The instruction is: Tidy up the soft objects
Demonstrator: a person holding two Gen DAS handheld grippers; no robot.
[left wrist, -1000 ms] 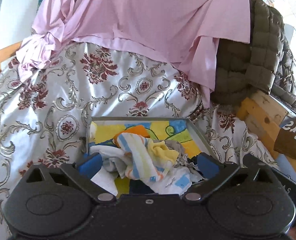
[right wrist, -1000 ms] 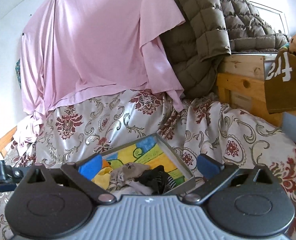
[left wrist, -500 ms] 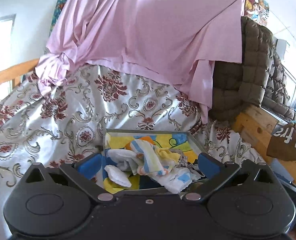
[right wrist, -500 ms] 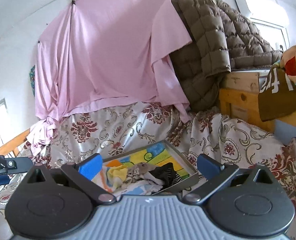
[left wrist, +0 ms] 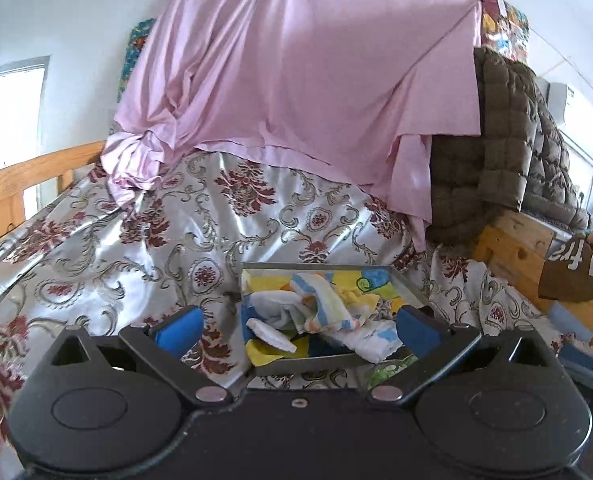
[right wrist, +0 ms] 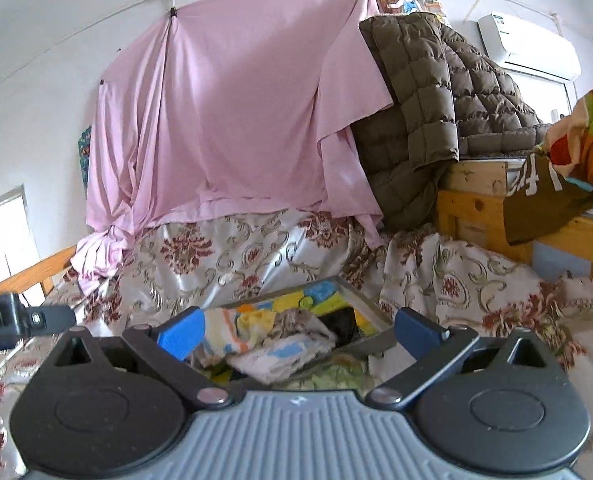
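A grey tray (left wrist: 328, 267) with a colourful lining sits on the floral bedspread (left wrist: 144, 248). It holds a heap of soft cloths: a striped towel (left wrist: 324, 304), white cloths (left wrist: 372, 340) and dark pieces. My left gripper (left wrist: 298, 330) is open and empty, held back from the tray's near side. My right gripper (right wrist: 298, 330) is open and empty too, in front of the same tray (right wrist: 366, 308) and its cloth heap (right wrist: 272, 340). Part of the left gripper's body (right wrist: 12, 318) shows at the left of the right wrist view.
A pink sheet (left wrist: 296, 80) hangs over the back of the bed. A brown quilted jacket (right wrist: 436, 112) lies on a wooden frame (right wrist: 476, 208) at the right. A brown bag with white letters (right wrist: 544, 200) and a colourful cloth (right wrist: 592, 136) are at the far right.
Both grippers have drawn back and tilted up from the tray, so it looks smaller and lower. The cloths stay in the tray. Both stay open.
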